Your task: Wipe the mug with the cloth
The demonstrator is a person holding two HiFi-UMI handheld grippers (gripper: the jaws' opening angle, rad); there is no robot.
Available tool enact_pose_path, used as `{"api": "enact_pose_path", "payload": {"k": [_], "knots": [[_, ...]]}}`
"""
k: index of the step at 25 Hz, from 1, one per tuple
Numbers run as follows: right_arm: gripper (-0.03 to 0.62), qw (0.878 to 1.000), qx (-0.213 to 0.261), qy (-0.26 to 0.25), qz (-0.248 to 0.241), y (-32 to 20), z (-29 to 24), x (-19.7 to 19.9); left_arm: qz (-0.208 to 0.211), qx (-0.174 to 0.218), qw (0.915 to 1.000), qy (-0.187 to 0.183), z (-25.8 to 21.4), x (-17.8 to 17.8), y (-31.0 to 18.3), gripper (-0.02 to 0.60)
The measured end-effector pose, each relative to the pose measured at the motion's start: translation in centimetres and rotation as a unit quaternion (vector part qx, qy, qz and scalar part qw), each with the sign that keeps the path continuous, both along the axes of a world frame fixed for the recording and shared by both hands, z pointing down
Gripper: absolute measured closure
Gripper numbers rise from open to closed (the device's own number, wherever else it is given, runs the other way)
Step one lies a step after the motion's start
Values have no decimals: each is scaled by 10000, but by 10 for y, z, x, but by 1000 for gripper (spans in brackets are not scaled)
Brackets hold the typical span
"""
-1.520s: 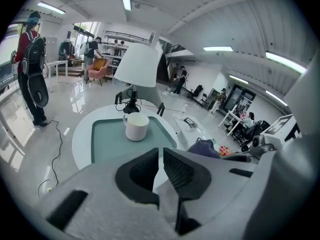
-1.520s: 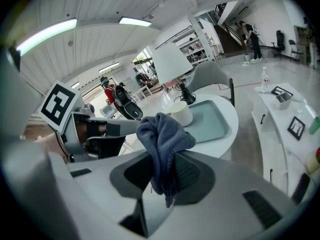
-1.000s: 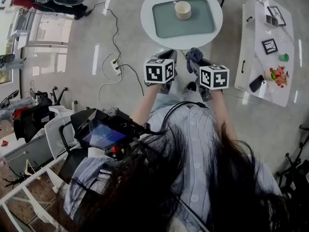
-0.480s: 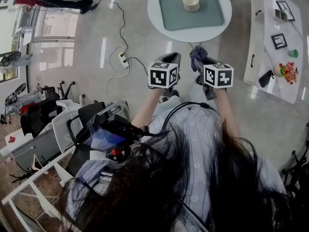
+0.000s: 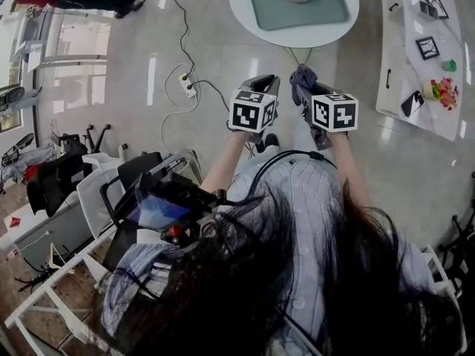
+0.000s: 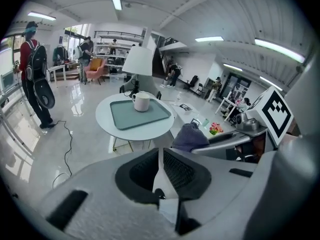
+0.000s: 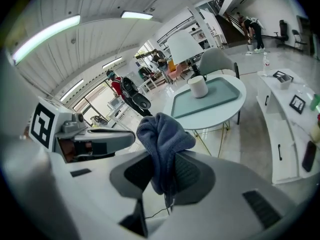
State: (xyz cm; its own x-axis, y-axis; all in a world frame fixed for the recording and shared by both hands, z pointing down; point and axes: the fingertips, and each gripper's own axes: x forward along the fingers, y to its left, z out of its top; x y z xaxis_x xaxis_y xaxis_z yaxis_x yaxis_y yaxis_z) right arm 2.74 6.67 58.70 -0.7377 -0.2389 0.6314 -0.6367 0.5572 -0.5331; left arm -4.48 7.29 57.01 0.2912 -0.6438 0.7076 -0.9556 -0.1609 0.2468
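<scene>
Nearest, holding two matte grey grippers side by side over glossy pale floor [image 6: 45, 149]. Clamped flat together in the left gripper [image 6: 160, 158], ribbed black pads [image 6: 181, 171] with nothing between. Pinched in the right gripper [image 7: 162, 166], a soft blue-grey cloth [image 7: 162, 129], bunched in a rounded wad above the jaws, a tail hanging below. Farther out, well apart from both, a cream cylindrical mug [image 7: 198, 86] upright on a flat teal tray [image 7: 222, 96] with rounded corners, atop a round white table [image 7: 227, 115].
</scene>
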Motion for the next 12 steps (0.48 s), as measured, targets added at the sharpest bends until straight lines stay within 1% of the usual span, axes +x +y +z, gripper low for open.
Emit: {"api": "enact_pose_path", "payload": {"k": [6,12], "knots": [[496,9997,150,17,209,38,-21,-11,299,233,9993,-8,-18,-10,37,537],[496,9990,344,7,271,81,-35,-25,388,365,9986,65,-22,-21,78,537]]}}
